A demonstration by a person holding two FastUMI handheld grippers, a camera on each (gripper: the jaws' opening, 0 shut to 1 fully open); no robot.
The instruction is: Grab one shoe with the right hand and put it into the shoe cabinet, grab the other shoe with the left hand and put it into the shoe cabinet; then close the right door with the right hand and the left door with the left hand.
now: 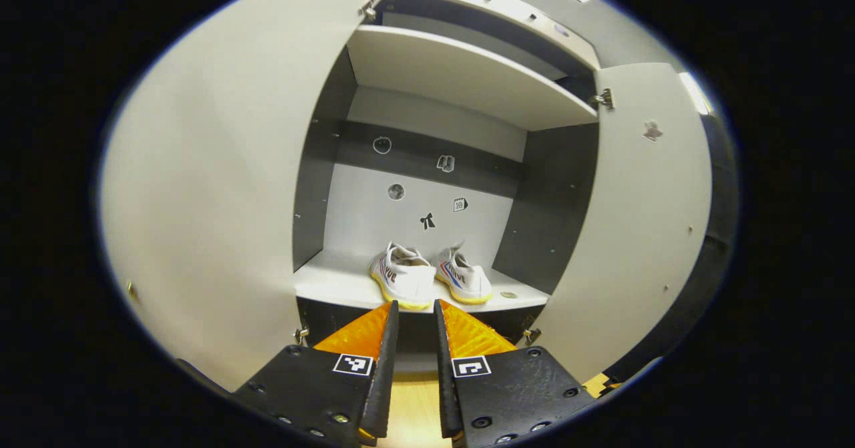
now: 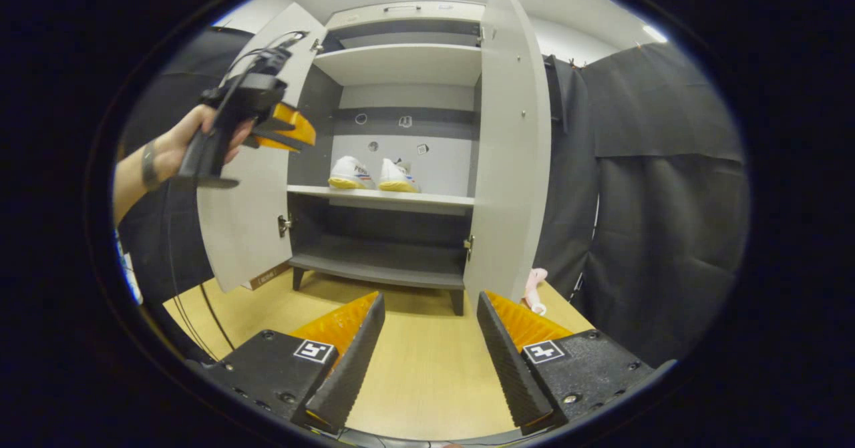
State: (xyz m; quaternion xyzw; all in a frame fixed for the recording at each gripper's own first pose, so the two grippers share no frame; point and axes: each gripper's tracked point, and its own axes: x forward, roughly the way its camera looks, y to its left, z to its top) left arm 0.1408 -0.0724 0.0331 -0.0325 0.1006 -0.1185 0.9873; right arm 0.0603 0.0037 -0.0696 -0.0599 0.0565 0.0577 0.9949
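Note:
Two white shoes with yellow soles stand side by side on the middle shelf (image 1: 334, 288) of the open shoe cabinet: one shoe (image 1: 403, 276) on the left, the other shoe (image 1: 464, 280) beside it on the right. In the right gripper view they are the shoe pair (image 2: 371, 174). Both doors stand wide: left door (image 1: 220, 187), right door (image 1: 641, 221). My left gripper (image 1: 415, 304) hovers in front of the shelf, fingers a narrow gap apart with nothing between; a hand (image 2: 194, 134) holds it by the left door (image 2: 244, 234). My right gripper (image 2: 431, 294) is open over the floor, in front of the right door (image 2: 511, 141).
The cabinet has an upper shelf (image 1: 467, 74) and a low bottom shelf (image 2: 381, 268), both bare. A small round disc (image 1: 509, 295) lies on the middle shelf. A pink object (image 2: 534, 288) sits on the wooden floor (image 2: 414, 368) by the right door. Black cloth (image 2: 654, 201) hangs to the right.

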